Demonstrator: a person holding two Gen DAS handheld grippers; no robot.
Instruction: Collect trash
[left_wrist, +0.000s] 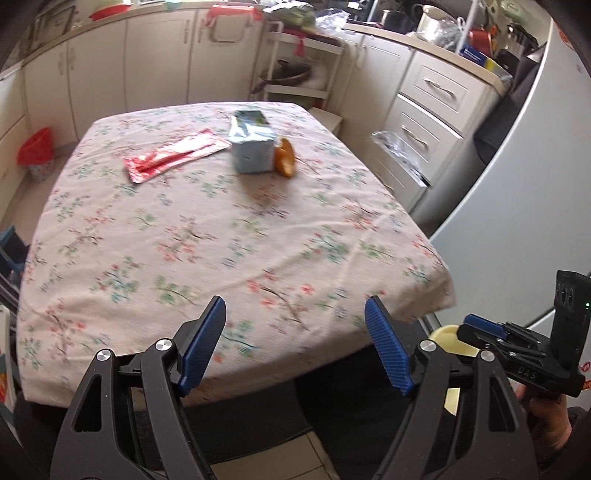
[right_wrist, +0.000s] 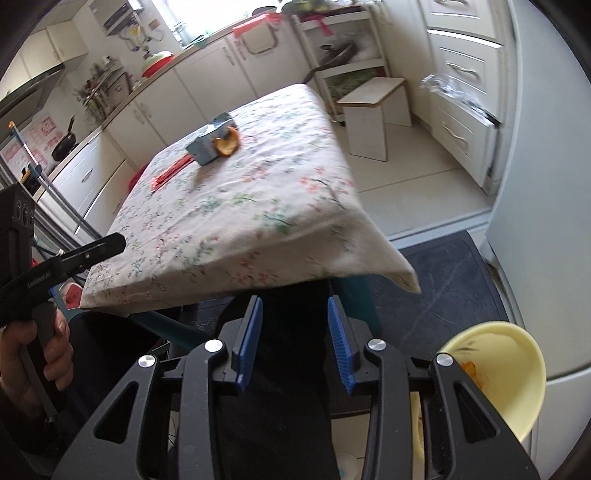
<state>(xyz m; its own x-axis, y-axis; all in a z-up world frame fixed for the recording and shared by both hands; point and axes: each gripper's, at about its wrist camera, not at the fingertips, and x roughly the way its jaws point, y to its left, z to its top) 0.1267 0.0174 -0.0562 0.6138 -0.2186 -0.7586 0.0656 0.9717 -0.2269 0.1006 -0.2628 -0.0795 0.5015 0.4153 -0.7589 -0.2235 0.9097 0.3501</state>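
Left wrist: left gripper jaws spread over table edge | right gripper jaws parted, empty, off edge

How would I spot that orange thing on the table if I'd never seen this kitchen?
Find the table with the flowered cloth in the middle of the kitchen. Near its far end stands a pale blue carton, and the orange peel leans against its right side. It is the only orange, curved scrap there; the other neighbour is a flat red wrapper.
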